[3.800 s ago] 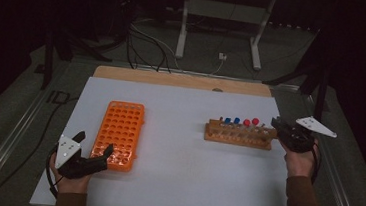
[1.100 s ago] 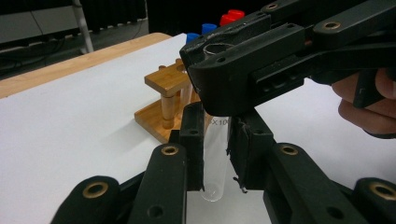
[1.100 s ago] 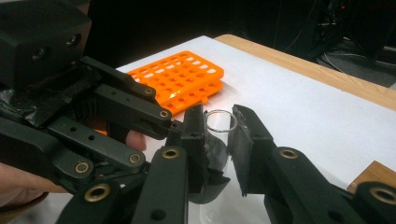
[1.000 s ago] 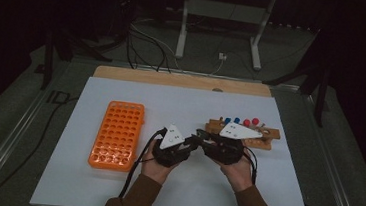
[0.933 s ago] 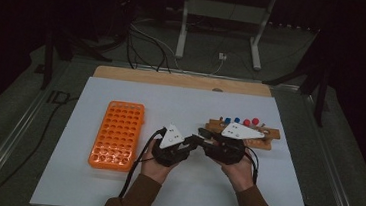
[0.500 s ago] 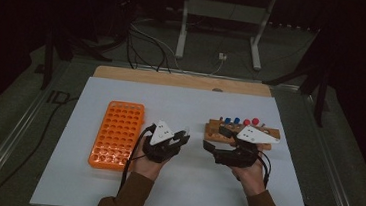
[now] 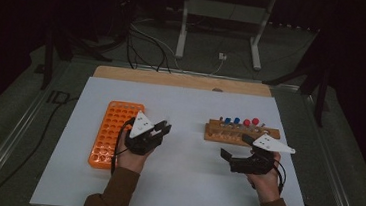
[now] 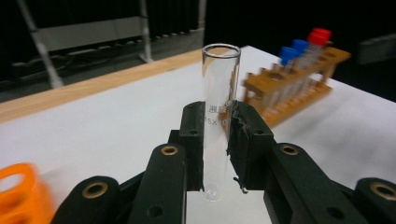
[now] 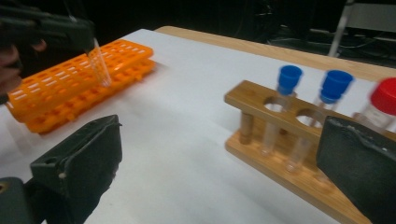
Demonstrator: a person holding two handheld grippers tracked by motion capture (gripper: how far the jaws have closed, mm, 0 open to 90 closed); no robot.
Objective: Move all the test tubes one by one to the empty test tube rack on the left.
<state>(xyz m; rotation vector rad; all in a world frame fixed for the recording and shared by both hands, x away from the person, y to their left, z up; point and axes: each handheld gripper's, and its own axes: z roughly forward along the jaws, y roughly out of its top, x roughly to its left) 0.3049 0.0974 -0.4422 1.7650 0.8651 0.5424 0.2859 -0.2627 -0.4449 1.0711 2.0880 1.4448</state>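
Since the frame of half a second ago: both hands have parted further, the left gripper (image 7: 160,130) drawing toward the orange tube rack (image 7: 113,133), the right gripper (image 7: 230,157) backing toward six o'clock of the wooden test tube rack (image 7: 241,133).

Item, glass test tube (image 8: 218,112): clear, uncapped, empty as far as can be told, upright, clamped between the left gripper's pads about mid-length. In the high view it sits just to three o'clock of the orange rack, above the white table (image 7: 190,108), not yet over any well.

Item, right gripper: jaws spread wide, nothing between them.

Item, wooden rack: retains blue-capped tubes (image 9: 288,79) and a red-capped tube (image 9: 387,97); two holes at its near end stand vacant.

Item, orange rack: no tube visible in its wells.

Progress, as judged: tube lifted from the wooden rack and handed to the left side; carry nearly done. Remaining: position over a well, lower, release.
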